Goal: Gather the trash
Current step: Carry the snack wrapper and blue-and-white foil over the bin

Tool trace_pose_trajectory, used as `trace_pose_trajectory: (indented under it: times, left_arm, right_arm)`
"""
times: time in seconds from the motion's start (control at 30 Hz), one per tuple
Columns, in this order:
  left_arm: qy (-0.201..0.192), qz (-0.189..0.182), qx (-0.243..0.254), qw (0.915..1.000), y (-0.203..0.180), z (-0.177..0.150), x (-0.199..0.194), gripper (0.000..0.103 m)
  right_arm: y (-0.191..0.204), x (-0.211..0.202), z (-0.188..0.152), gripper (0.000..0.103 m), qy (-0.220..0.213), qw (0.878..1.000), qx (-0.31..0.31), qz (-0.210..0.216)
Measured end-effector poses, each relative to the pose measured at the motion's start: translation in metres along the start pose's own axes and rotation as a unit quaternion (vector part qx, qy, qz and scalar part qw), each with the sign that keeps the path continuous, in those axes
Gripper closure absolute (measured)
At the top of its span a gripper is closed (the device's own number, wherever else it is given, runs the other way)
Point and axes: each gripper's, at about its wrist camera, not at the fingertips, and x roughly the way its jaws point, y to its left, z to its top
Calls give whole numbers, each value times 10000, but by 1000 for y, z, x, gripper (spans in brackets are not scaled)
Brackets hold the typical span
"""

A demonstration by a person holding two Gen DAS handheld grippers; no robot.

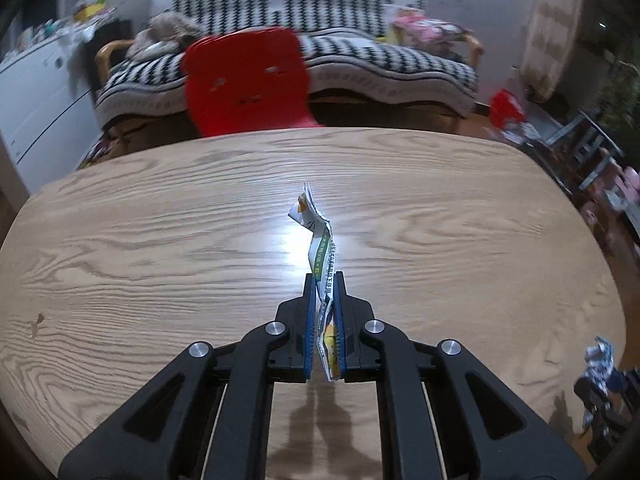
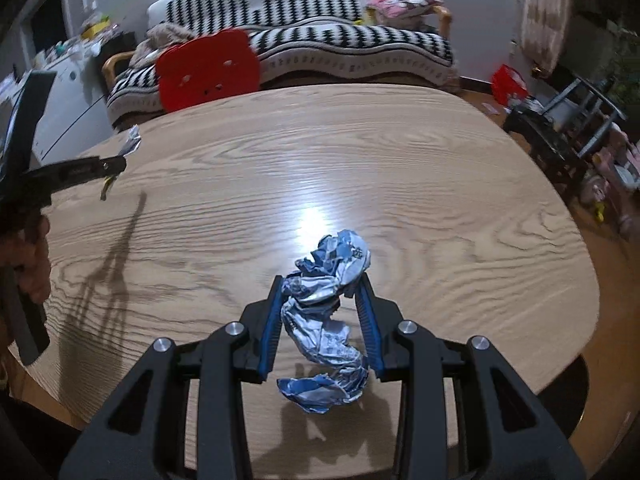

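Note:
My left gripper [image 1: 323,276] is shut on a flattened white, green and yellow wrapper [image 1: 316,236], which sticks out past the fingertips above the wooden table [image 1: 160,220]. My right gripper [image 2: 320,280] is shut on a crumpled blue and white wrapper [image 2: 332,280]; its lower end hangs down between the fingers, clear of the table [image 2: 440,200]. In the right wrist view the left gripper [image 2: 120,164] shows at the left edge, a hand behind it, with the flat wrapper [image 2: 132,142] poking out of its tip. The blue wrapper [image 1: 600,360] and right gripper also appear at the lower right edge of the left wrist view.
A red chair [image 1: 248,80] stands at the table's far edge. Behind it is a sofa with a black and white patterned cover [image 1: 320,24]. A white cabinet [image 1: 40,88] stands at the left, and a dark rack [image 2: 572,120] and a red box [image 2: 508,80] on the floor at the right.

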Motion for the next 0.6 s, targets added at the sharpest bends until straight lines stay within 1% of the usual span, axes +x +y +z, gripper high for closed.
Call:
trace_pose_trajectory:
  times: [0.13, 0.2, 0.27, 0.3, 0.37, 0.47, 0.57, 0.6]
  left_arm:
    - [-75, -367, 371, 9986, -54, -9, -16, 96]
    - [-119, -616, 613, 9961, -90, -17, -26, 96]
    - [-142, -796, 786, 9936, -116, -23, -33, 96]
    - [-150, -955, 936, 9909, -139, -29, -38, 96]
    - [-151, -1191, 1145, 9861, -171, -38, -46, 96]
    - [-146, -1492, 1443, 9781, -214, -54, -55, 96]
    - [-111, -1853, 1788, 9662, -264, -76, -64, 96]
    - [-93, -1932, 1861, 9633, -276, -83, -66, 96]
  right_arm:
    - [-39, -19, -6, 68, -112, 9994, 302, -134]
    - [-57, -27, -10, 68, -158, 9987, 437, -200]
    - [-84, -36, -17, 67, -203, 9973, 640, -291]
    - [-98, -41, -20, 67, -225, 9964, 745, -340]
    - [-121, -50, -27, 68, -268, 9943, 932, -433]
    - [-161, -66, -43, 67, -333, 9899, 1237, -599]
    - [-198, -82, -61, 67, -393, 9847, 1523, -748]
    - [-211, -87, -68, 67, -414, 9827, 1617, -808]
